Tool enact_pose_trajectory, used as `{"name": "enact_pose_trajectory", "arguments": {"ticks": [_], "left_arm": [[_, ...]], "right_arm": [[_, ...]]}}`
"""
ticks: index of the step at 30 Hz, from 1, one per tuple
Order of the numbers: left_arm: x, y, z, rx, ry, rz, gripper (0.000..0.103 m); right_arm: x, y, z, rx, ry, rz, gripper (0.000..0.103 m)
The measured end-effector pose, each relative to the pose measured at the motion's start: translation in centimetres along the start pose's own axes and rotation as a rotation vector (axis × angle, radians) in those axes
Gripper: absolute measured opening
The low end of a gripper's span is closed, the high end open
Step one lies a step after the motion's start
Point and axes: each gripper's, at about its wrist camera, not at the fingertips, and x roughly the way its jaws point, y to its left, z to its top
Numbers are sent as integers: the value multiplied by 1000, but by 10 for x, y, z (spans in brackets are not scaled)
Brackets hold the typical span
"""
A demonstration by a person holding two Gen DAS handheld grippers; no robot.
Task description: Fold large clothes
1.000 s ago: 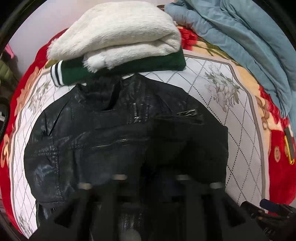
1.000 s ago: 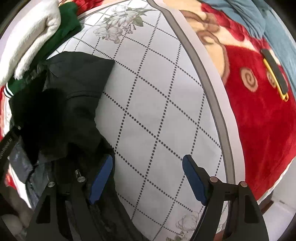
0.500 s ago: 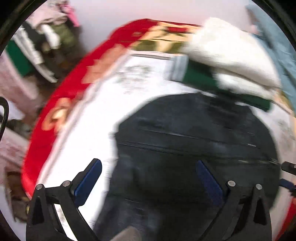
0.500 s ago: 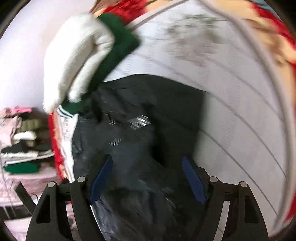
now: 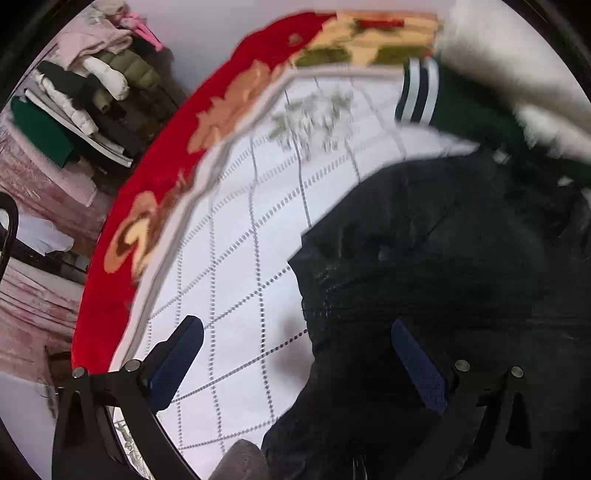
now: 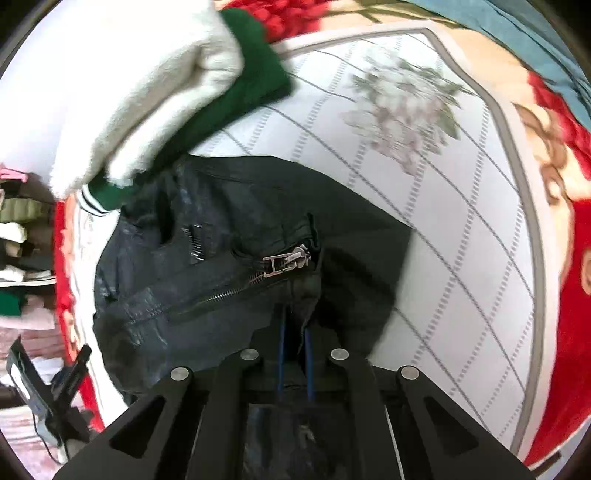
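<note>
A black leather jacket (image 6: 221, 273) with a metal zipper (image 6: 284, 264) lies partly folded on the white quilted bed cover (image 6: 461, 229). My right gripper (image 6: 294, 354) is shut on the jacket's near edge, its blue pads pressed on the leather. In the left wrist view the jacket (image 5: 461, 266) fills the right side. My left gripper (image 5: 295, 354) is open and empty, its right finger over the jacket's left edge, its left finger (image 5: 177, 362) over the bare cover (image 5: 236, 258).
A folded green and white fleece garment (image 6: 177, 85) lies at the jacket's far end; it also shows in the left wrist view (image 5: 461, 99). A blue quilt (image 6: 517, 26) lies at the far right. Stacked clothes (image 5: 85, 92) sit off the bed's left side.
My left gripper let go of the jacket, opened and swung left to its left edge. My right gripper moved over the jacket and shut on its near edge.
</note>
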Motion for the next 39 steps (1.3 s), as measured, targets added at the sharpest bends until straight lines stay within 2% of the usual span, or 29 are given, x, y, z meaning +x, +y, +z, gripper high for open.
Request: {"name": "enact_pose_trajectory", "arguments": {"ticks": [1, 3, 6, 7, 10, 11, 15, 18, 19, 20, 23, 24, 27, 28, 30, 32, 35, 39], "left_arm": [[16, -5, 0, 10, 29, 1, 103], [29, -8, 1, 3, 35, -18, 103], [27, -6, 5, 7, 34, -33, 103], [22, -5, 5, 10, 35, -34, 103], [2, -2, 0, 22, 37, -45, 103], [-7, -2, -3, 33, 27, -52, 103], [-37, -18, -27, 120, -45, -53, 103], [-22, -37, -44, 205, -14, -28, 103], [-12, -41, -48, 221, 11, -22, 103], [-2, -42, -50, 226, 35, -22, 103], [9, -37, -46, 190, 57, -86, 103], [9, -36, -44, 187, 58, -90, 103], [4, -36, -44, 197, 54, -91, 103], [0, -35, -44, 196, 53, -92, 103], [-13, -33, -47, 199, 38, -78, 103], [-30, -35, -53, 201, 16, -59, 103], [-50, -42, -64, 193, 8, -34, 103], [-81, -65, -87, 175, 23, -2, 103]], "right_arm": [[9, -4, -2, 8, 19, -17, 8], [34, -7, 0, 1, 72, -42, 10], [38, -14, 7, 70, 121, 22, 15], [30, -17, 7, 88, 124, 38, 21], [-3, -22, -7, 73, 79, 24, 49], [-9, -20, -17, 38, 82, -3, 51], [17, 0, -48, -117, 201, -83, 51], [47, 20, -54, -198, 222, -140, 50], [52, 25, -53, -218, 204, -165, 43], [55, 23, -51, -202, 175, -231, 31], [61, -15, -49, 60, 186, -166, 41], [63, -18, -50, 93, 187, -162, 41], [62, 3, -51, 20, 200, -246, 43], [59, 10, -51, 7, 209, -247, 43], [50, 20, -51, -1, 205, -217, 43], [33, 18, -51, -5, 192, -187, 51], [11, 7, -51, -20, 169, -187, 62], [-7, -5, -49, -82, 168, -131, 62]]}}
